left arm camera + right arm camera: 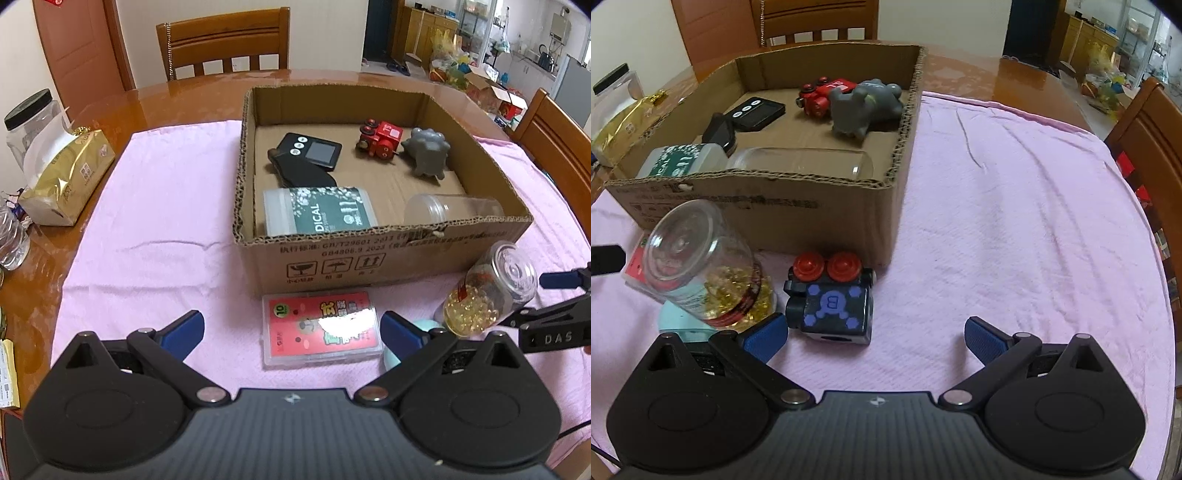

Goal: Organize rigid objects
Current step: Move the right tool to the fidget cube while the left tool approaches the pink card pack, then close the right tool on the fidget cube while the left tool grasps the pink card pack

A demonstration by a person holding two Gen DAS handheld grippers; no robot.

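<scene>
A cardboard box (369, 266) holds a black timer (310, 149), a red toy train (380, 138), a grey rubber toy (426, 151), a green-labelled tub (317, 216) and a clear jar (450, 208). In front of it, a red card case (321, 332) lies flat between the tips of my open left gripper (291, 328). A jar of yellow capsules (701, 266) leans tilted on a teal object (679, 321), just left of my open right gripper (875, 336). A black toy block with red wheels (831, 299) sits by that gripper's left finger; nothing is held.
A pink cloth (1015, 221) covers the wooden table (184, 88). A gold tissue pack (66, 173), a black-lidded canister (29, 125) and a water bottle (11, 236) stand at the left. Wooden chairs (225, 40) ring the table.
</scene>
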